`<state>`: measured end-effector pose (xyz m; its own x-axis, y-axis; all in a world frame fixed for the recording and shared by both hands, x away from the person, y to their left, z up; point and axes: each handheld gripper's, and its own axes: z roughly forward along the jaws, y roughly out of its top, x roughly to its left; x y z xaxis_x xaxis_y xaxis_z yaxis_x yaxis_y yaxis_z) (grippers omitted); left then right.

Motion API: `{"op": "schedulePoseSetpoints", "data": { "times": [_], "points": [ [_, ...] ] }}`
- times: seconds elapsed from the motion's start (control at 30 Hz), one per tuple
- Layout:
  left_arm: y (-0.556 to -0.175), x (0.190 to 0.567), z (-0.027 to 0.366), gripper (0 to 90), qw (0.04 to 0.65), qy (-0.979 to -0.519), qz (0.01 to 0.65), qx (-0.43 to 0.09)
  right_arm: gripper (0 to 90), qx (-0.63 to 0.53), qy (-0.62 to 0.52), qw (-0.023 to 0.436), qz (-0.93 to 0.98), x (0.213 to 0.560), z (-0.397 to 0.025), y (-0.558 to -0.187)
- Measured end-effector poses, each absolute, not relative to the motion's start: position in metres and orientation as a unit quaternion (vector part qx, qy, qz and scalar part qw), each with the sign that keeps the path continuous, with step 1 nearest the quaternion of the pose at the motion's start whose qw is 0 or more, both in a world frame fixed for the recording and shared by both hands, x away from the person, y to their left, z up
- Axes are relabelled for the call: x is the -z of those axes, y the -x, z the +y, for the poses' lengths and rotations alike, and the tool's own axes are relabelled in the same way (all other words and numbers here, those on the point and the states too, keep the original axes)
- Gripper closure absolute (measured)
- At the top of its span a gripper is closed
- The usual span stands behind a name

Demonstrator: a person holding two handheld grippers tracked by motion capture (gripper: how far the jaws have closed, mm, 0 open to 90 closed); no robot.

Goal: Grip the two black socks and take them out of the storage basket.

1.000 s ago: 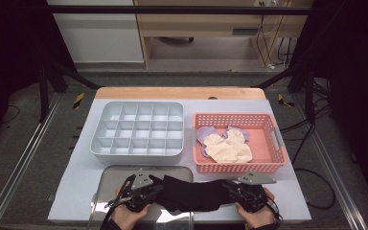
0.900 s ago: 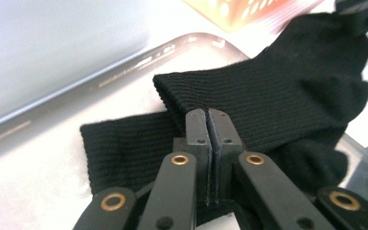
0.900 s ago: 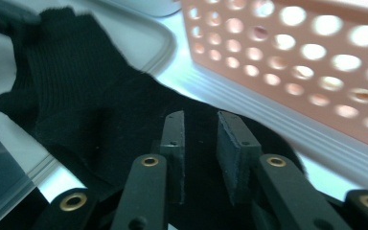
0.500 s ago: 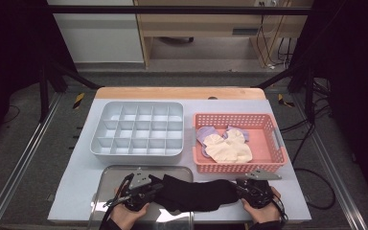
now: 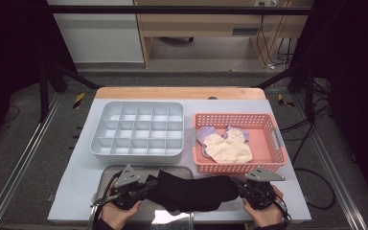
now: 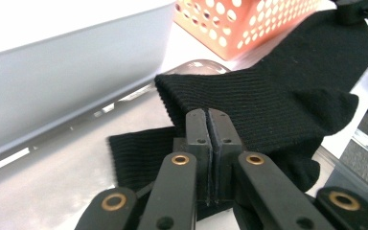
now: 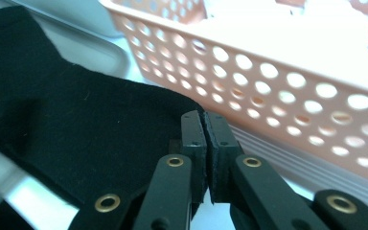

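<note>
Now stretched flatter than a second ago: black sock (image 5: 191, 192) at lower centre of frame, over the metal tray (image 5: 106, 178), pinched at either end by left tool (image 5: 146, 186) and right tool (image 5: 238, 188), both clamped; probably ready for folding

1. Checked all three views for writing, labels, brand marks, numbers and signs: none legible.
2. Surfaces checked beside the left gripper (image 5: 149, 186) and the right gripper (image 5: 236, 188): black sock (image 5: 191, 191), metal tray (image 5: 106, 178), grey compartment box (image 5: 139, 129), pink basket (image 5: 268, 125). All bare of readable marks.
</note>
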<state>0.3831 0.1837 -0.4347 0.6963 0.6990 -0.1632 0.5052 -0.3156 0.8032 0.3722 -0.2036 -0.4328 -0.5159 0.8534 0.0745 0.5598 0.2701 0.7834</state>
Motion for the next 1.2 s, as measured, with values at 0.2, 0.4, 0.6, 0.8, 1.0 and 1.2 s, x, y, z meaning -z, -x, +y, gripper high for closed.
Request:
{"op": "schedulePoseSetpoints", "data": {
  "times": [0.2,0.4,0.6,0.8,1.0,1.2],
  "points": [
    [-0.387,0.433,0.206,87.6,0.45,-0.793,0.396,-0.107,88.2,-0.418,-0.443,0.159,0.777,0.427,-0.193,-0.369],
    [-0.386,0.441,0.215,87.6,0.43,-0.8,0.403,-0.109,88.2,-0.423,-0.432,0.143,0.784,0.431,-0.181,-0.367],
    [-0.385,0.451,0.215,87.6,0.415,-0.808,0.405,-0.103,88.1,-0.414,-0.431,0.135,0.79,0.442,-0.175,-0.368],
    [-0.385,0.458,0.211,87.6,0.399,-0.817,0.403,-0.107,88.0,-0.41,-0.431,0.133,0.793,0.446,-0.172,-0.368],
    [-0.387,0.462,0.209,87.6,0.389,-0.821,0.404,-0.105,87.7,-0.402,-0.433,0.124,0.798,0.452,-0.17,-0.369],
    [-0.387,0.463,0.208,87.3,0.387,-0.822,0.404,-0.109,87.7,-0.387,-0.441,0.118,0.801,0.458,-0.169,-0.371]
  ]
}}
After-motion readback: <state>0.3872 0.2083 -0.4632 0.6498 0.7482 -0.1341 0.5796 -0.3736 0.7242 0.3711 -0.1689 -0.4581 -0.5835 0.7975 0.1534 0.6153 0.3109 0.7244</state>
